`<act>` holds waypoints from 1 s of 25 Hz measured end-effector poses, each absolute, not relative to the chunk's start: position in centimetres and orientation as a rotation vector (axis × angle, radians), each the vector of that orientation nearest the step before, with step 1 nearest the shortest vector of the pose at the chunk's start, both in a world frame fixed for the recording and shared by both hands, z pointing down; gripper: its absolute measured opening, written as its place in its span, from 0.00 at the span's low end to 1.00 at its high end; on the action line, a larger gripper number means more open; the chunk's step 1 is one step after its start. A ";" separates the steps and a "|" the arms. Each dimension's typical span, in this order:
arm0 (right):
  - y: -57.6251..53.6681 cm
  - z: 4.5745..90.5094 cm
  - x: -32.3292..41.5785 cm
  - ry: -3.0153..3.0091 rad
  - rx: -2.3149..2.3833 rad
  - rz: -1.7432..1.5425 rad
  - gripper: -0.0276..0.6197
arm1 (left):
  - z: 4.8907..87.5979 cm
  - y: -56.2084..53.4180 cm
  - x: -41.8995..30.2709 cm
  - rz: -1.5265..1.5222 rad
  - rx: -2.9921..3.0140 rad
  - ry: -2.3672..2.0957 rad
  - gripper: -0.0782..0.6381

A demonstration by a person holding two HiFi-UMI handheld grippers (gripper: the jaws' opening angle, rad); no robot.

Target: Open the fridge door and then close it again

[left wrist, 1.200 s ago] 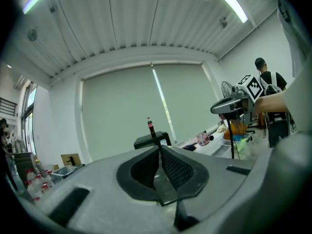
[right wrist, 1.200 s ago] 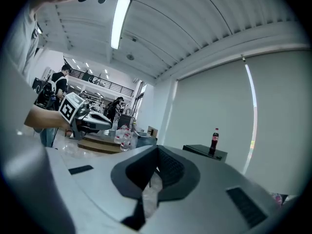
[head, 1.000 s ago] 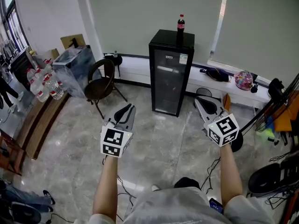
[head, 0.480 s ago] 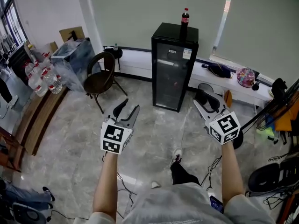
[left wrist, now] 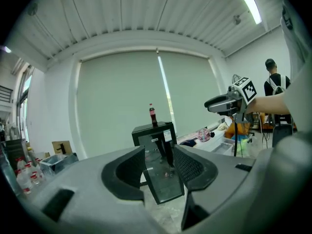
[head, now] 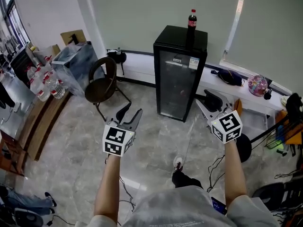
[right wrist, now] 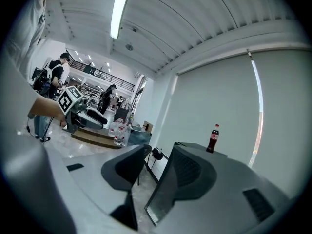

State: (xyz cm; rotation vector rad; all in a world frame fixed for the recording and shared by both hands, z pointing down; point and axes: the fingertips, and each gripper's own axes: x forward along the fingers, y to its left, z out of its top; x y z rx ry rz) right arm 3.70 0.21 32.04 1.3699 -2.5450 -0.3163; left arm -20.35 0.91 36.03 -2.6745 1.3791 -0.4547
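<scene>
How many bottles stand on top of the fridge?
1. The cola bottle stands toward the back of the fridge top, right of centre. The whole top shows, so none is hidden.

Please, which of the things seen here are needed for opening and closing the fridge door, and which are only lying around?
Belong to the job: fridge, door shut; left gripper and right gripper, both empty, their jaws have just been opening.

Just lying about: cola bottle on the fridge; chair; water bottles; colourful bag.

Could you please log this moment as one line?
fridge: door shut | left gripper: just opened, empty | right gripper: just opened, empty
</scene>
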 end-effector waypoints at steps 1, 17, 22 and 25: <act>-1.3 32.1 4.6 -2.544 1.377 -0.305 0.31 | 36.2 -0.4 -19.7 -0.458 -2.678 1.387 0.33; -19.2 32.8 14.4 -2.597 1.280 -0.273 0.30 | 38.8 -16.4 -11.6 -0.540 -2.673 1.555 0.33; -23.5 34.2 14.2 -2.557 1.190 -0.260 0.30 | 40.1 -19.7 -11.9 -0.545 -2.695 1.608 0.33; -25.8 34.7 13.8 -2.527 1.150 -0.267 0.31 | 41.2 -21.8 -12.1 -0.537 -2.714 1.636 0.33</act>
